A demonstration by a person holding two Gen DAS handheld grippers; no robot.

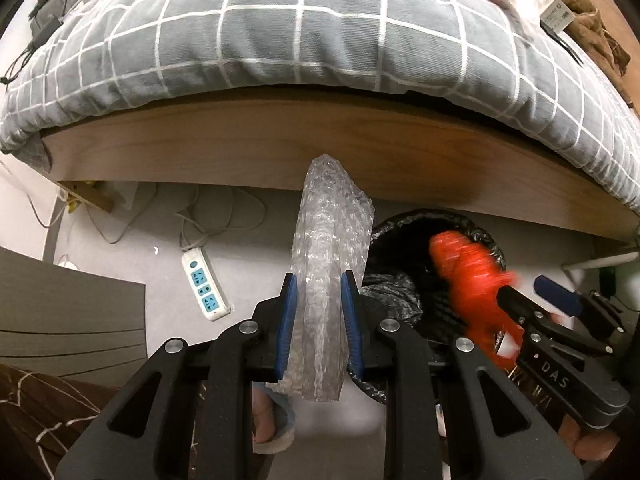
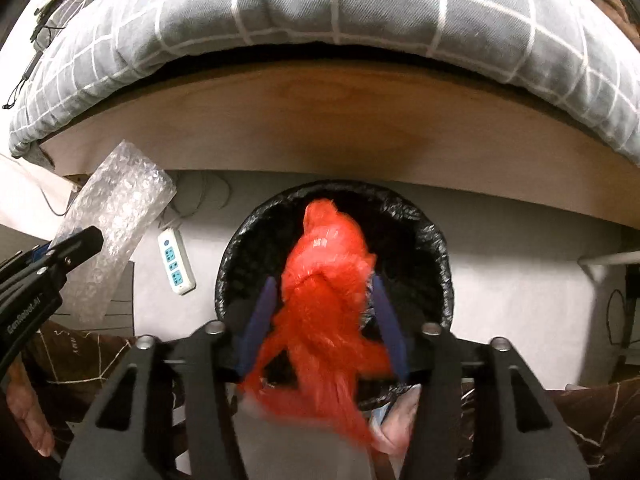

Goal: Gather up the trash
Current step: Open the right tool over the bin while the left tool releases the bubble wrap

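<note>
My left gripper (image 1: 319,288) is shut on a strip of clear bubble wrap (image 1: 328,264) that stands upright between its blue pads; it also shows in the right wrist view (image 2: 116,216). My right gripper (image 2: 325,292) has its jaws spread wide around a blurred red plastic bag (image 2: 324,304), which hangs loose between the pads over the bin. The bin (image 2: 436,264) is round with a black liner and stands on the floor by the bed; it also shows in the left wrist view (image 1: 400,240), just right of the bubble wrap.
A wooden bed frame (image 1: 280,152) with a grey checked quilt (image 1: 304,24) runs behind the bin. A white power strip (image 1: 205,285) with cables lies on the grey floor at the left. A slippered foot (image 1: 276,420) is below my left gripper.
</note>
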